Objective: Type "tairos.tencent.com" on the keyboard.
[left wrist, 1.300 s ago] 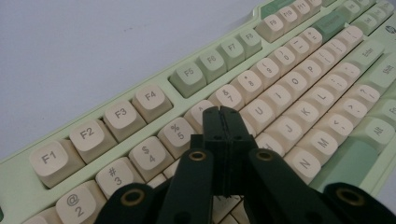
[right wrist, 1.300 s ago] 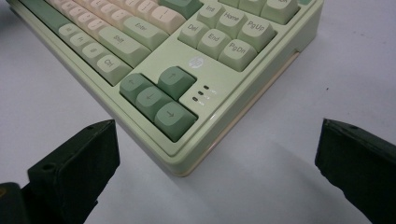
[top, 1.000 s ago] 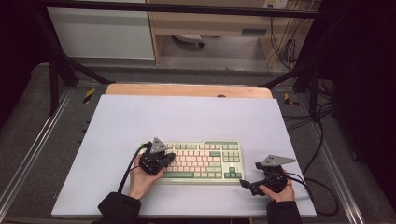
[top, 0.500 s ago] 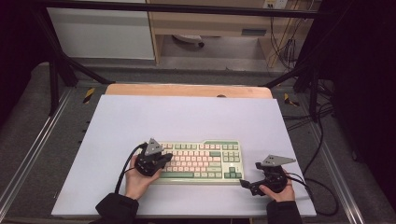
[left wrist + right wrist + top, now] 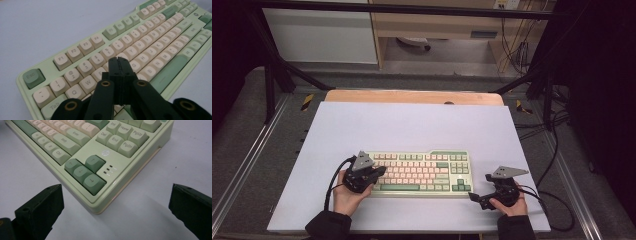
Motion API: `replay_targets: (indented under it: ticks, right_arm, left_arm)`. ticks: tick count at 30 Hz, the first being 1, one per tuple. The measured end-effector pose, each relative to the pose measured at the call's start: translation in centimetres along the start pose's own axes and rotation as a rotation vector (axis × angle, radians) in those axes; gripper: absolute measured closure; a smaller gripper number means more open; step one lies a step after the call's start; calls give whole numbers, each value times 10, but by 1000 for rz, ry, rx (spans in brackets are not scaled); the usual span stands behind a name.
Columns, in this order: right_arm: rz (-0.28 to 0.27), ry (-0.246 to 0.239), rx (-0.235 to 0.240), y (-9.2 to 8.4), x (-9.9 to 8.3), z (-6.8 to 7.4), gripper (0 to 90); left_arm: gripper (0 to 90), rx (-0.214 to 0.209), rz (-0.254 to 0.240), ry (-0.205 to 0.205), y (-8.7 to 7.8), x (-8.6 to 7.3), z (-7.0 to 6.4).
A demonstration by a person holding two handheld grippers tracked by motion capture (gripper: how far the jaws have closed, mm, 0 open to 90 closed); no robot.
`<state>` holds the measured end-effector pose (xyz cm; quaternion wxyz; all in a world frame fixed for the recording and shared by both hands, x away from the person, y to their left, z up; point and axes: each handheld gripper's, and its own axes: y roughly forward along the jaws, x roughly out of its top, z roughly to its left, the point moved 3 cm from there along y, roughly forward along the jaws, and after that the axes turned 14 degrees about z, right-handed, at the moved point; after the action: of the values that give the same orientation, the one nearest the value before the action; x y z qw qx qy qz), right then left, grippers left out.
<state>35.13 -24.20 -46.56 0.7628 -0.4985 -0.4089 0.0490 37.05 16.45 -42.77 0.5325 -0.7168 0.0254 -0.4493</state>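
Since the earlier frames our left gripper (image 5: 379,171) has moved a little toward the left end of the keyboard (image 5: 422,172); our right gripper (image 5: 476,198) has kept its place. The left jaws are pressed together with nothing between them, their tips above the letter keys (image 5: 140,60). The right jaws stand wide apart, just beside the keyboard's right front corner, where the arrow keys (image 5: 85,171) are. The keyboard lies flat on the white table (image 5: 412,125), near its front edge.

left gripper (image 5: 119,60): jaws pressed together, nothing between, rising from 6 o'clock, tips over the letter rows | keyboard (image 5: 75,51): green and cream, runs 8 to 2 o'clock | table (image 5: 37,22): pale, 10 o'clock
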Motion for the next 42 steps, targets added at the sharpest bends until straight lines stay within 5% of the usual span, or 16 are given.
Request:
replay_targets:
  ticks: [16, 42]
  right_arm:
    - [-2, 0, -2, 1, 0, 0, 4]
    - [4, -5, 0, 1, 0, 0, 4]
  left_arm:
    - [899, 11, 11, -51, -10, -29, 20]
    - [900, 32, 21, -51, 3, -29, 23]
